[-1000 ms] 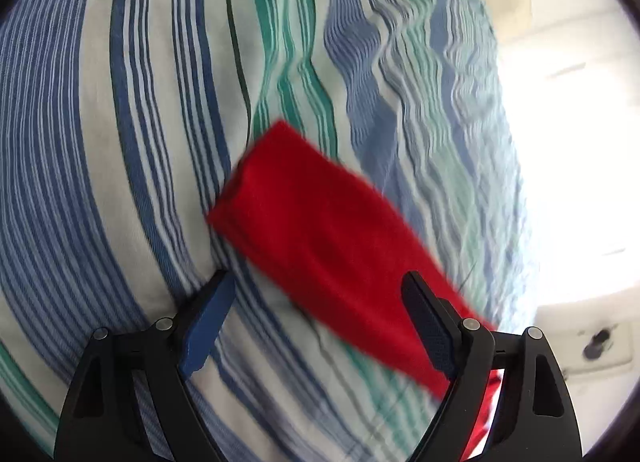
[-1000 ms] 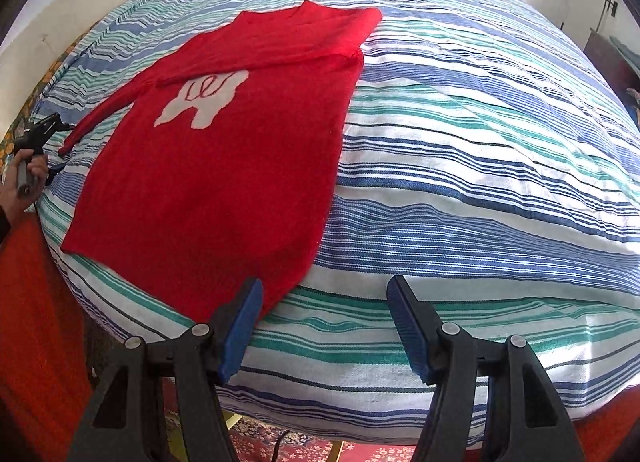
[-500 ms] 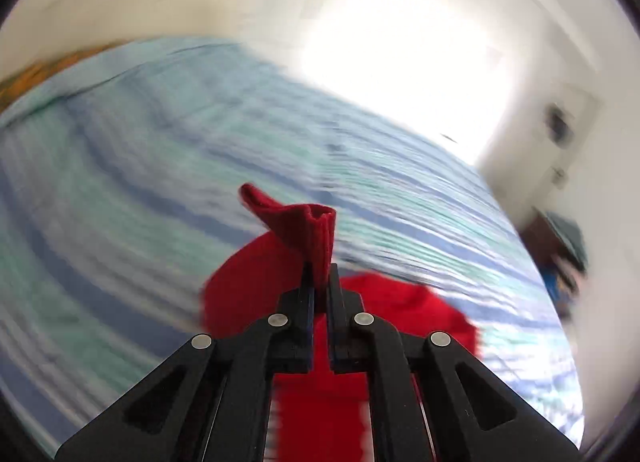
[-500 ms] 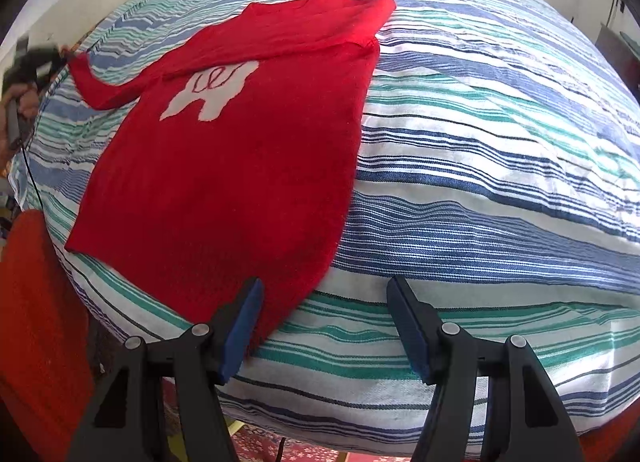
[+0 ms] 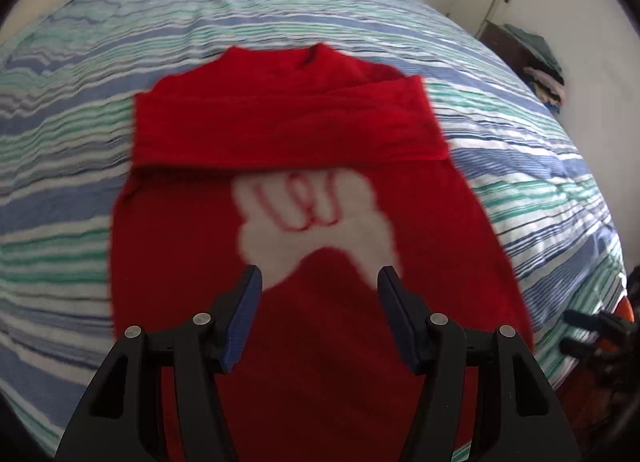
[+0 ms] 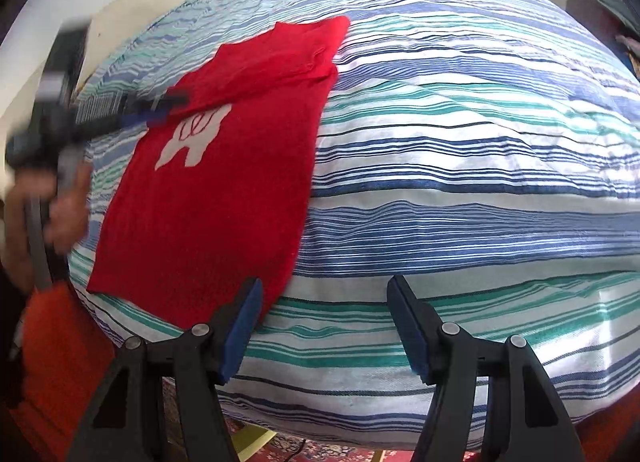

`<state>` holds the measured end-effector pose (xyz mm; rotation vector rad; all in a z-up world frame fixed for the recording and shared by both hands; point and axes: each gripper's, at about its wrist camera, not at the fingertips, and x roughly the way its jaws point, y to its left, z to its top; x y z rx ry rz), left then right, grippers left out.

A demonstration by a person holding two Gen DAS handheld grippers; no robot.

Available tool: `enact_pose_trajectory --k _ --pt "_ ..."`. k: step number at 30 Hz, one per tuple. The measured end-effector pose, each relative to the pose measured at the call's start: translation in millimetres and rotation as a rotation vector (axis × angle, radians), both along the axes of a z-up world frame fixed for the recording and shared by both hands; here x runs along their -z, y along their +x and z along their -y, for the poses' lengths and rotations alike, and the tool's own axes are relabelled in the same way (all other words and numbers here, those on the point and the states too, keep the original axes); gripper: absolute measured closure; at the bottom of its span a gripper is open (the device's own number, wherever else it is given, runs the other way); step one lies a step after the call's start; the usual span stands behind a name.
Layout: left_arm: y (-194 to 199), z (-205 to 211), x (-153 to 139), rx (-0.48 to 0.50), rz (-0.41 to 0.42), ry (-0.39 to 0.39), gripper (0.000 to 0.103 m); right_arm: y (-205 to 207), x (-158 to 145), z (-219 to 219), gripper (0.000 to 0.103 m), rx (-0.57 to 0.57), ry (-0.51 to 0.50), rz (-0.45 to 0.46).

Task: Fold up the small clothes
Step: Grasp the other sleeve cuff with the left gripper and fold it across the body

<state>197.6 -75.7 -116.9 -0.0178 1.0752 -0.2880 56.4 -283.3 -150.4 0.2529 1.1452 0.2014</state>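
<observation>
A red sweater point(image 5: 304, 342) with a white motif point(image 5: 320, 222) lies flat on the striped bed cover point(image 5: 520, 166). Both its sleeves point(image 5: 280, 130) are folded across the chest. My left gripper point(image 5: 320, 274) hovers over the motif, its jaws opening with nothing between them. The right wrist view shows that left gripper point(image 6: 160, 110) as a blur over the sweater's point(image 6: 216, 190) left shoulder, held by a hand point(image 6: 68, 206). My right gripper point(image 6: 325, 284) stands open and empty above the bed's near edge, just right of the sweater's hem.
The striped bed point(image 6: 460, 142) stretches wide to the right of the sweater. A pile of clothes point(image 5: 536, 58) sits on dark furniture by the far wall. An orange floor covering point(image 6: 52, 342) shows below the bed's near corner.
The left gripper shut on the left sleeve's cuff, carried it across the chest and let it go; its jaws now stand apart. The right gripper shifted slightly.
</observation>
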Motion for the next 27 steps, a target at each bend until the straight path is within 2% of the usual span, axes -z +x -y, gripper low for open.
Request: enact_pose_trajectory --k 2,5,8,11,14,17,18,19,20,23,27 --pt "8 -59 -7 -0.113 0.0 0.015 0.04 5 -13 7 0.039 0.012 0.049 -0.001" --pt "33 -114 -7 -0.206 -0.007 0.0 0.039 28 -42 6 0.039 -0.016 0.137 0.012" --pt "54 -127 0 -0.19 0.016 0.048 0.039 65 -71 -4 0.039 -0.053 0.17 0.05" --pt "76 -122 13 -0.15 0.015 0.065 0.039 93 -86 -21 0.039 -0.056 0.169 0.071" --pt "101 -109 26 -0.078 0.026 0.108 0.039 100 -85 -41 0.039 -0.078 0.171 0.064" --pt "123 -105 41 -0.098 0.024 0.182 0.041 88 -71 -57 0.039 -0.099 0.153 0.03" --pt "129 -106 46 -0.12 0.02 0.188 0.061 84 -63 -61 0.039 -0.099 0.152 0.011" --pt "136 -112 49 -0.149 0.01 0.173 0.085 79 -56 -63 0.039 -0.097 0.156 -0.009" --pt "142 -125 52 -0.201 -0.022 0.123 0.098 74 -47 -63 0.039 -0.094 0.162 -0.03" --pt "135 -153 53 -0.349 -0.023 -0.008 0.098 61 -28 -63 0.039 -0.091 0.154 -0.082" --pt "126 -152 65 -0.36 -0.036 0.025 0.097 55 -13 -62 0.039 -0.101 0.127 -0.105"
